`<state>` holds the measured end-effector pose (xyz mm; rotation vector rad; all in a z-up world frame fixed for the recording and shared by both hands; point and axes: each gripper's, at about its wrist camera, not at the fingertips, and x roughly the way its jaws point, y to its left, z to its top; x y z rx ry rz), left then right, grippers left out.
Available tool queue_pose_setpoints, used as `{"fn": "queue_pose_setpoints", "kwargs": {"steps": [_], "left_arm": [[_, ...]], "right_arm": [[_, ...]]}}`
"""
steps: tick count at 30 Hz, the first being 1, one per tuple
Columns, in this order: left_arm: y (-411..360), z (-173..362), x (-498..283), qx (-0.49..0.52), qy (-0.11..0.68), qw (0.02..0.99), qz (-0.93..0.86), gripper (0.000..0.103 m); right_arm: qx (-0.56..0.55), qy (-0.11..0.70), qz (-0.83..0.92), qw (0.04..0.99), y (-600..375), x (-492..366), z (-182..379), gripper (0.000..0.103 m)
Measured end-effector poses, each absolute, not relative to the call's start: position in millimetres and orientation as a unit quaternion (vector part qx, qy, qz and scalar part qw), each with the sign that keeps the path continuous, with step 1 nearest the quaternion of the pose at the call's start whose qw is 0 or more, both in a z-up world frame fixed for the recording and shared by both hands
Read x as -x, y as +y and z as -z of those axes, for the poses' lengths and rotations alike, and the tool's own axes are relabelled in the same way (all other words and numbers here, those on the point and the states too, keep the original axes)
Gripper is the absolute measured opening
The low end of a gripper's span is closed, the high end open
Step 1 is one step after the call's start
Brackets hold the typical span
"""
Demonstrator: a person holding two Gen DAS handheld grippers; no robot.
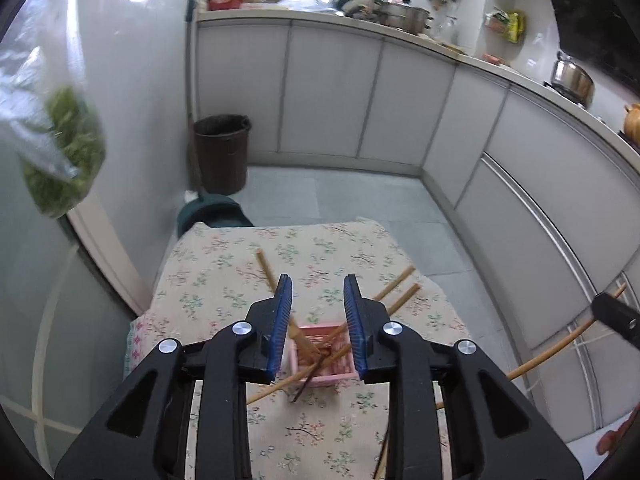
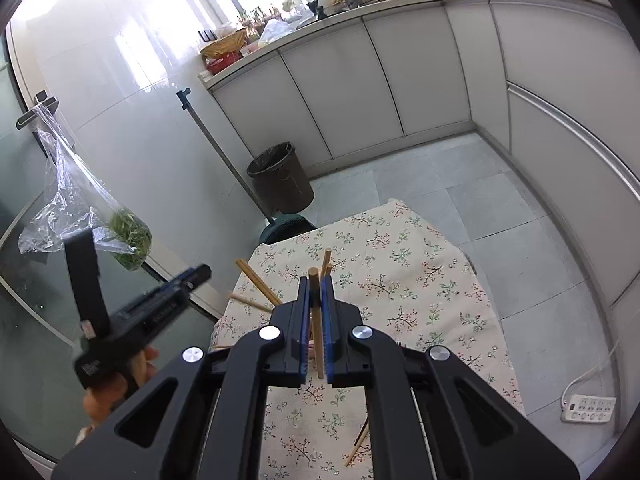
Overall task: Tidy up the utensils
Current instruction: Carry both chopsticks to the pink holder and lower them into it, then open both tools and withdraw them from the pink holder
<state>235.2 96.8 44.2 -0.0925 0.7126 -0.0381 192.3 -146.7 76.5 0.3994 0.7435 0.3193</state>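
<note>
Left tool (image 1: 318, 308), seen from its own wrist camera: my fingers stand spread with nothing between them, hovering above the pink holder (image 1: 322, 354) on the floral tabletop (image 1: 224, 272). Several chopsticks (image 1: 276, 278) lean out of that holder at loose angles, some crossing between and behind my blue pads (image 1: 282, 320); one more, bowed by the lens, runs off to my right toward the other tool, of which only a black edge shows. Right tool (image 2: 315, 308), seen from its wrist camera: my fingers are pressed together on a single chopstick (image 2: 317, 320), which stands roughly upright between the pads, its blunt top just above the fingertips and its lower end hanging free below them. Behind and just left of this tool further chopsticks (image 2: 256, 282) splay from the holder, which my fingers hide almost entirely; another pair (image 2: 360, 440) lies flat on the cloth lower down. My left tool (image 2: 160, 304) appears at the left, well apart from the held stick. I judge these sticks light, stiff and smooth, liable to pivot in a pinch; a hold near mid-length, square across the shaft, should keep one from swinging as it goes down among the others.
</note>
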Motion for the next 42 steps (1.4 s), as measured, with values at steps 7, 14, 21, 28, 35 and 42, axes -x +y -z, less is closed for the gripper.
{"fn": "queue_pose_setpoints", "kwargs": {"steps": [7,14,21,28,35,42], "left_arm": [[121,-63,-194,0.081,0.302,0.95,0.004,0.031],[147,-43,-163,0.131,0.309,0.942,-0.019,0.034],[151,0,-138,0.116,0.352,0.928,-0.041,0.036],[163,4,-134,0.124,0.354,0.926,-0.038,0.036],[172,15,-142,0.129,0.365,0.921,-0.049,0.04],[168,-4,-135,0.11,0.321,0.939,-0.057,0.051]], "right_arm": [[-0.188,0.35,-0.161,0.904,-131,-195,-88,0.006],[-0.174,0.343,-0.161,0.909,-116,-197,-100,0.006],[-0.168,0.337,-0.158,0.913,-101,-210,-104,0.006],[-0.149,0.328,-0.149,0.921,-77,-234,-100,0.006],[-0.138,0.328,-0.151,0.922,-49,-266,-60,0.007],[-0.114,0.314,-0.128,0.934,-50,-251,-25,0.024]]}}
